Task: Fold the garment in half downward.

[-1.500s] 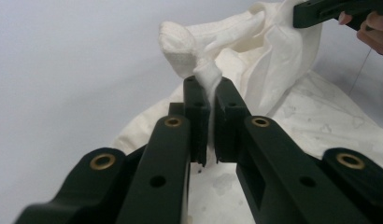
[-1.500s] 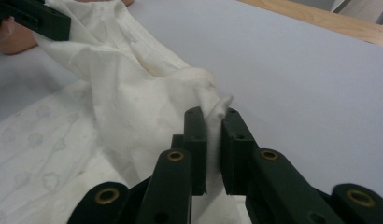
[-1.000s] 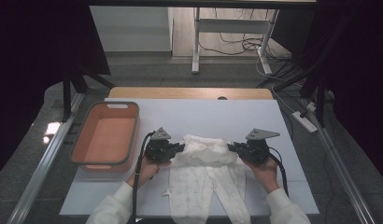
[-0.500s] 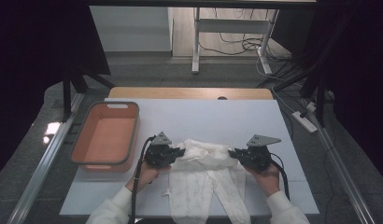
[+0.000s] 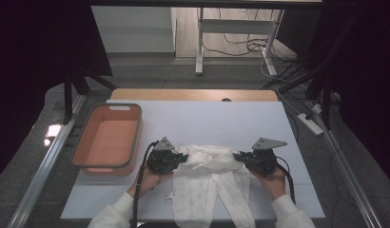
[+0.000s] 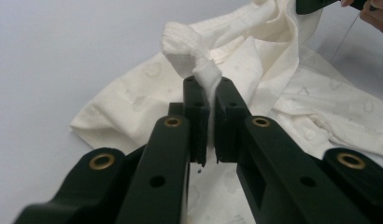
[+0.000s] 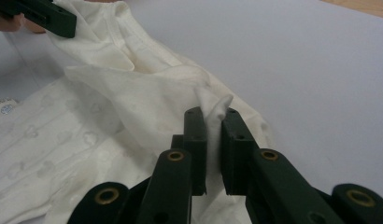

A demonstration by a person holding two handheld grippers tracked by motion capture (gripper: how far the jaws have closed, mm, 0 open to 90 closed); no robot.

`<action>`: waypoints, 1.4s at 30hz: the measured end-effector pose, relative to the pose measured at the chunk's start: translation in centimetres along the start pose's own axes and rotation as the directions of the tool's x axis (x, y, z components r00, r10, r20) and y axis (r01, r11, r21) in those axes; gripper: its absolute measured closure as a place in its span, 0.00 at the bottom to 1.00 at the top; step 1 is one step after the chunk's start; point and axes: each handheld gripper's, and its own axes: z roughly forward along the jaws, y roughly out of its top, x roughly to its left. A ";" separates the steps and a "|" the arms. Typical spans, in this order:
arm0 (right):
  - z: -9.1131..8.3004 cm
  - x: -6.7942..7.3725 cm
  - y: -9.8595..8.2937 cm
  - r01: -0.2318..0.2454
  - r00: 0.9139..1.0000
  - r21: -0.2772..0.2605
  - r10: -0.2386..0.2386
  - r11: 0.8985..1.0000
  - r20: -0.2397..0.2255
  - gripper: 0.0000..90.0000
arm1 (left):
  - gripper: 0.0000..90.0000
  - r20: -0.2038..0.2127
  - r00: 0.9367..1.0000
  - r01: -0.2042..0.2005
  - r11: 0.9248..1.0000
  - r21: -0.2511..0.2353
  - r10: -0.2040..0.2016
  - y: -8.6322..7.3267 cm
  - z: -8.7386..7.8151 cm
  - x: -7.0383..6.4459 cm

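Both hands reached in low over the counter (image 5: pixel 278 123). The left gripper (image 5: pixel 180 159) and right gripper (image 5: pixel 240 157) each clamped the garment (image 5: pixel 209 190), right of the bin (image 5: pixel 107 140).

The table (image 5: pixel 259 118) is looked down on from above its near edge in the high view, facing forward toward twelve o'clock, far enough back that the floor and an orange bin (image 5: pixel 107 142) at nine o'clock are taken in. Each gripper view is taken from just behind its own black jaws, low over the tabletop and very close to the cream garment (image 6: pixel 283 93) (image 7: pixel 87 130). That garment (image 5: pixel 209 183) is shared by all three views, and the opposite gripper is caught at one o'clock in the left gripper view (image 6: pixel 320 4) and at eleven o'clock in the right gripper view (image 7: pixel 40 16).
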 end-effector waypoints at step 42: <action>-3.2 3.7 -2.1 0.076 0.997 0.026 -0.075 0.997 -0.026 0.90 | 0.93 0.046 0.997 -0.058 0.998 0.015 0.057 -2.6 -2.3 -3.3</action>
